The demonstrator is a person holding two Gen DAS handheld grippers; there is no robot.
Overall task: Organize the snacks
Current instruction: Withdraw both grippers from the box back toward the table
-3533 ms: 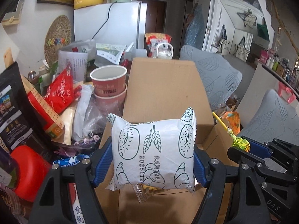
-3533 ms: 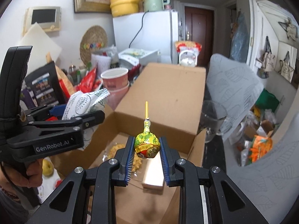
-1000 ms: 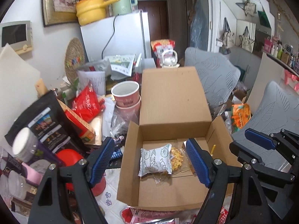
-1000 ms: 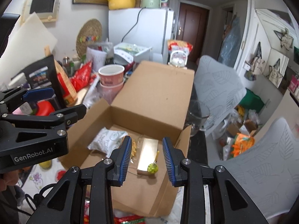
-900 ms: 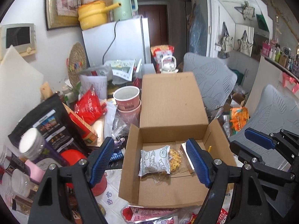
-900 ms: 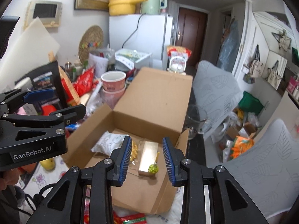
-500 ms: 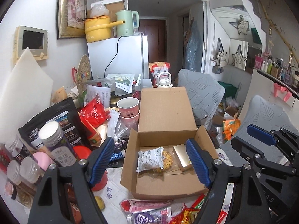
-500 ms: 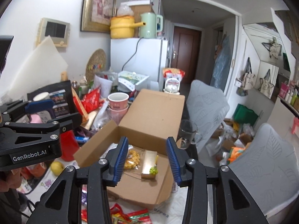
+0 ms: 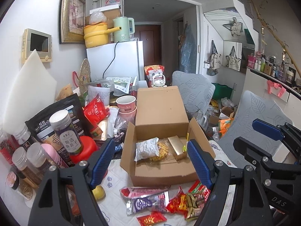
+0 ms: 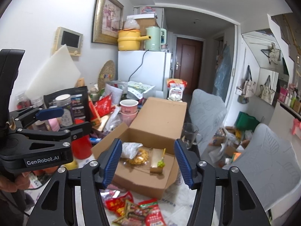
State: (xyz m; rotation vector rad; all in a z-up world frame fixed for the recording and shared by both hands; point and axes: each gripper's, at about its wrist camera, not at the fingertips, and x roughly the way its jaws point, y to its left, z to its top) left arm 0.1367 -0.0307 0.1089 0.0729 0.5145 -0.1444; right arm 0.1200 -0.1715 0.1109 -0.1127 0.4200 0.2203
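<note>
Both grippers withdrawn from cardboard box (image 9: 161, 166); left gripper (image 9: 150, 162), right gripper (image 10: 147, 163) jaws apart, empty; loose snack packets (image 9: 148, 204) just before box; light, crinkly, slippery; pinch mid-body.

The cardboard box (image 9: 160, 171) was plain brown. The bread packet (image 9: 145, 148) was white with green leaf prints, the lollipop (image 10: 160, 163) yellow-green.

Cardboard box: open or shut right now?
Open. The cardboard box has its lid folded back, and the white snack packet shows inside.
</note>
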